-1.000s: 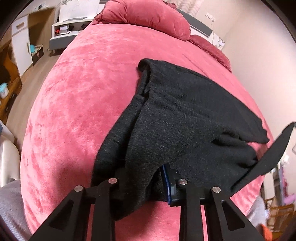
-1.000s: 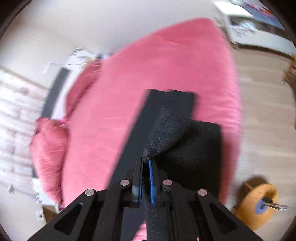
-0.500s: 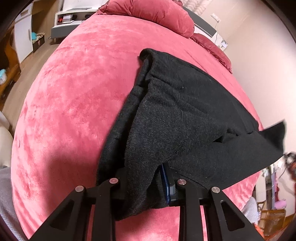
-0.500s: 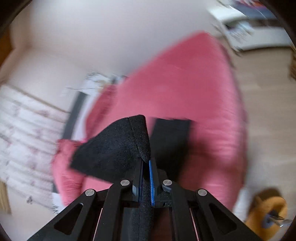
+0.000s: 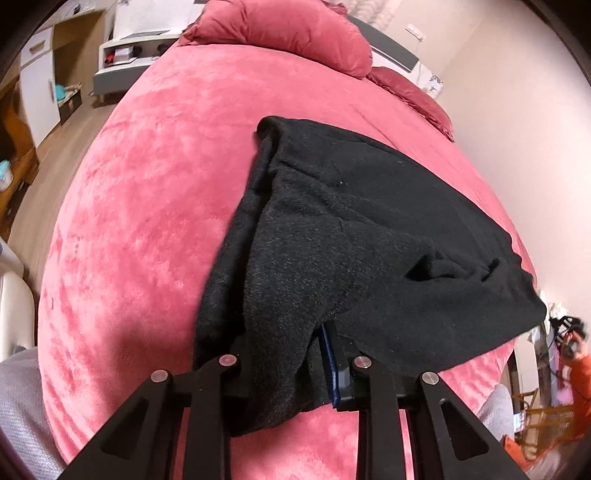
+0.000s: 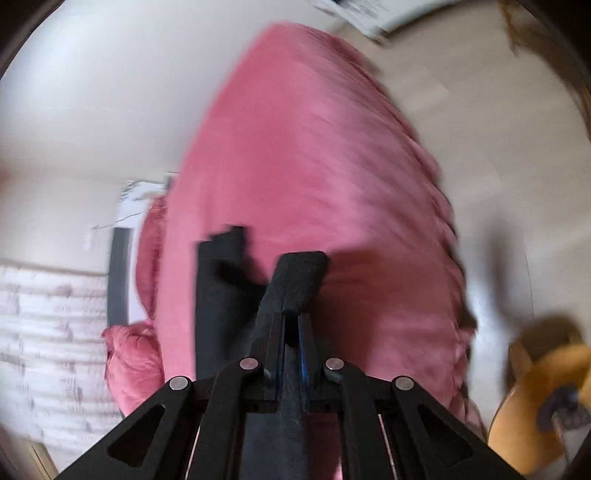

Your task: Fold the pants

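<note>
Black fleece pants [image 5: 351, 229] lie on the pink bed [image 5: 147, 192], partly folded over themselves. My left gripper [image 5: 284, 343] is shut on a thick bunch of the pants at their near edge, with cloth draped over its fingers. My right gripper [image 6: 291, 325] is shut on a narrow end of the pants [image 6: 295, 280] and holds it above the bed [image 6: 314, 155]; more of the black cloth lies flat to its left. The right wrist view is blurred by motion.
Red pillows [image 5: 295, 33] lie at the head of the bed. A white nightstand [image 5: 125, 55] and wooden cabinets stand to the left of the bed. A round orange stool [image 6: 539, 402] stands on the floor by the bed's right side.
My right gripper has swung the held end of the pants over the bed. In the left wrist view the loose flap at the right has come down onto the pile.
</note>
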Demonstrator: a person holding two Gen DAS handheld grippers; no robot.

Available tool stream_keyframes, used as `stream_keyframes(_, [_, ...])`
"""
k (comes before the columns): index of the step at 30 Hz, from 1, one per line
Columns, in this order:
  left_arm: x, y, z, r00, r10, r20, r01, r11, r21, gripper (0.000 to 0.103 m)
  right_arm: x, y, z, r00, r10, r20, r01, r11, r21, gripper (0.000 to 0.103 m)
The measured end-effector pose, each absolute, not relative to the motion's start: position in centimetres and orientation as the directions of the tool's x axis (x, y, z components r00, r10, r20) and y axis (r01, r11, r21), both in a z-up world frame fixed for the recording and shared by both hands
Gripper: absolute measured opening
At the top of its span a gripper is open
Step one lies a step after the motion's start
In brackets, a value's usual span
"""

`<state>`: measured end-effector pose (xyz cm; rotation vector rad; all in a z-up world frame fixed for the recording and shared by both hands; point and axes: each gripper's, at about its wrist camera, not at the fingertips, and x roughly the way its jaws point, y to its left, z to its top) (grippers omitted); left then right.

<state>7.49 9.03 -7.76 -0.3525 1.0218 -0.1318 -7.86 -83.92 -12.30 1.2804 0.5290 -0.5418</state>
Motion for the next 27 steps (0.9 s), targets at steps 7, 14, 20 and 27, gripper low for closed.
stream_keyframes(7, [6.0,11.4,-7.7,0.536,-0.306,-0.787,-0.069,0.913,-0.402,0.046,-7.6,-82.3,-14.7,0.615,-0.045,-0.787,0.764,0.281,0.581,0.022])
stream_keyframes(14, [8.6,13.8,-3.7,0.642,-0.156,-0.751,-0.070,0.963,-0.259,0.073,2.1,-65.4,-10.8,0.654,0.036,-0.755,0.425,0.809,0.407,0.034])
stream_keyframes(20, [17.7,11.3,-3.6,0.654,-0.087,-0.751,-0.023,0.991,-0.135,0.085,10.6,-50.4,-9.1,0.652,0.116,-0.750,0.156,0.947,0.282,0.034])
stream_keyframes(27, [28.1,9.4,-6.5,0.566,-0.067,-0.822,0.032,0.998,-0.059,0.089,18.6,-42.9,-8.8,0.551,0.257,-0.794,0.064,0.936,0.347,0.041])
